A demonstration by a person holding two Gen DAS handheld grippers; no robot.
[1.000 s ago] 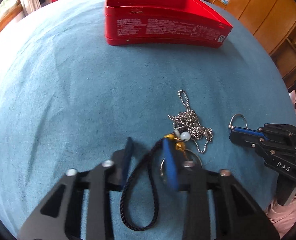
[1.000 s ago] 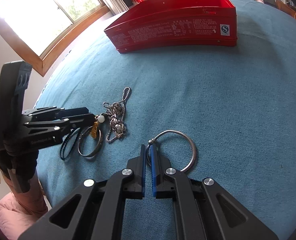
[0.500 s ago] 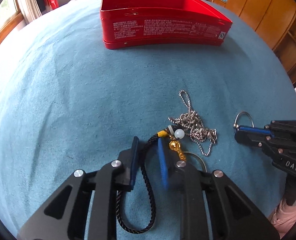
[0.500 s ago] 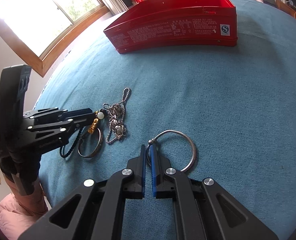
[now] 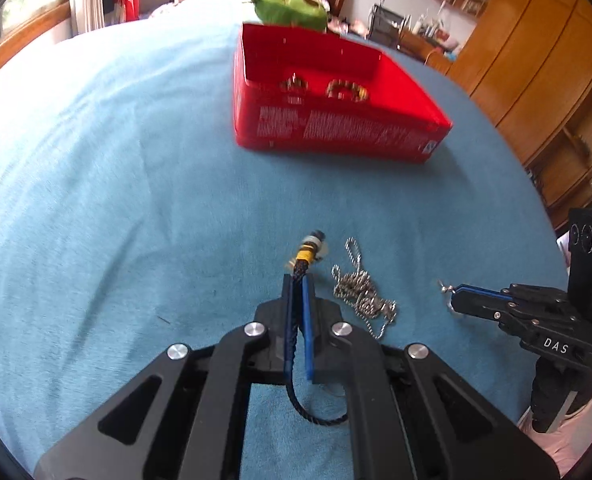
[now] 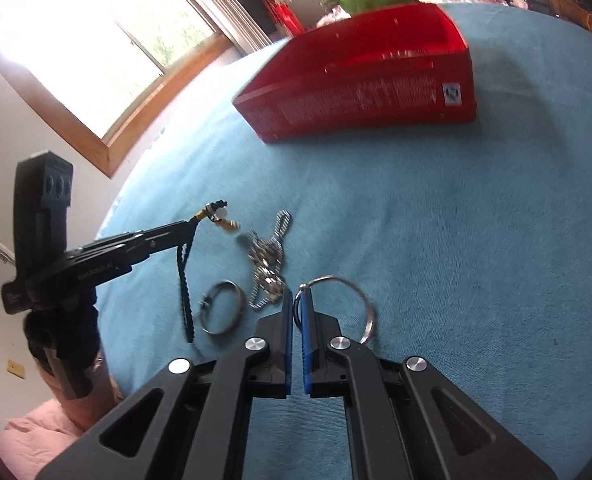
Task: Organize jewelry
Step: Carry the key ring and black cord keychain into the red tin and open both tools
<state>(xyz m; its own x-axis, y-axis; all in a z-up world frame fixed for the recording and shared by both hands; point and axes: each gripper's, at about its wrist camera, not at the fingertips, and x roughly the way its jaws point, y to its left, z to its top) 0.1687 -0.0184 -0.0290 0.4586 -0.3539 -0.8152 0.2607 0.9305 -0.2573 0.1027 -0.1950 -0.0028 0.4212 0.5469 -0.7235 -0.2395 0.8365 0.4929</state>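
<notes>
Blue bedspread (image 5: 135, 200) carries the red tin (image 5: 336, 128) far ahead of both tools, the left gripper (image 5: 298, 284) clamped on the black cord (image 5: 293, 320), the right gripper (image 6: 294, 300) pinching the wire ring (image 6: 360, 300).

Daylight floods in from the window (image 6: 95, 56) on the far left, and it's blown out to near white in the right wrist view. The blue cloth (image 5: 115, 200) is evenly lit, shadows soft. There's motion blur on the red tin (image 6: 368, 92), its print smeared. Fisheye bending curves the far room, and dark vignette eats every corner.
</notes>
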